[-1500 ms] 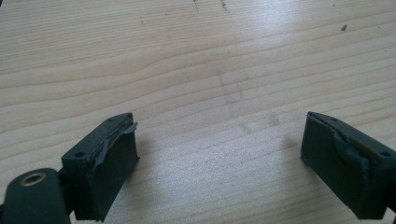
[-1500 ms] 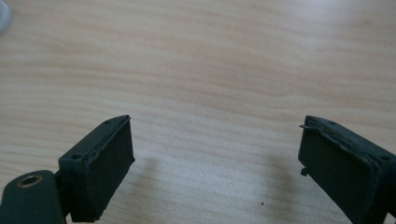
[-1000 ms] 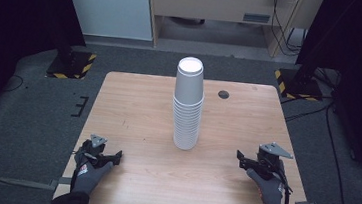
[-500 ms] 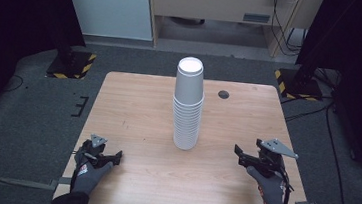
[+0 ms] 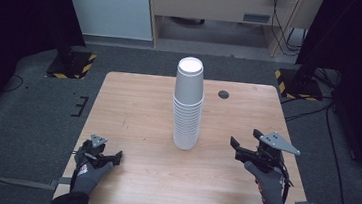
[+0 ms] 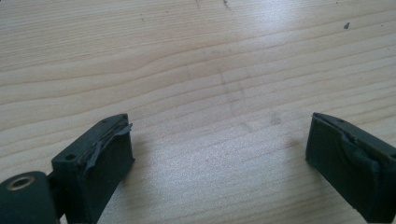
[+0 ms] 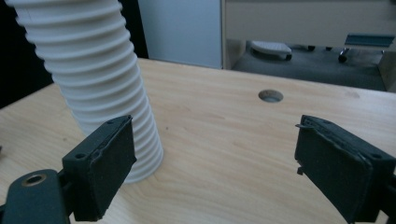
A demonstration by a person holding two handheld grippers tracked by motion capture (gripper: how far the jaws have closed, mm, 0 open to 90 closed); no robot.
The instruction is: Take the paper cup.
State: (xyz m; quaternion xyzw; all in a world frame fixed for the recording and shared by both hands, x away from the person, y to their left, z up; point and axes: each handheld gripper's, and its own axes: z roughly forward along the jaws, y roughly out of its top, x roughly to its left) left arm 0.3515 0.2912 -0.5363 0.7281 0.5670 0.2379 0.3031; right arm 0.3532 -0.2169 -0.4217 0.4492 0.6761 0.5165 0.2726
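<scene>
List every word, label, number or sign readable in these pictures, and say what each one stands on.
No readable text anywhere.
Stack of white cups: plain, no print.
Wooden table: bare grain, a round hole, no label.
Left gripper and right gripper: no marking legible.
Yellow-and-black hazard stripes on the floor stands: a warning pattern, no words.
Panel on the far cabinet: too small and blurred to read.

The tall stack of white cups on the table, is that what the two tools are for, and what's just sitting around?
Part of the job:
- tall stack of white ribbed paper cups, upside down on the light wooden table
- right tool, jaws open, nearest the stack
- left tool, jaws open, over bare wood

Just lying about:
- small round hole in the tabletop
- yellow-and-black striped stand feet on the floor
</scene>
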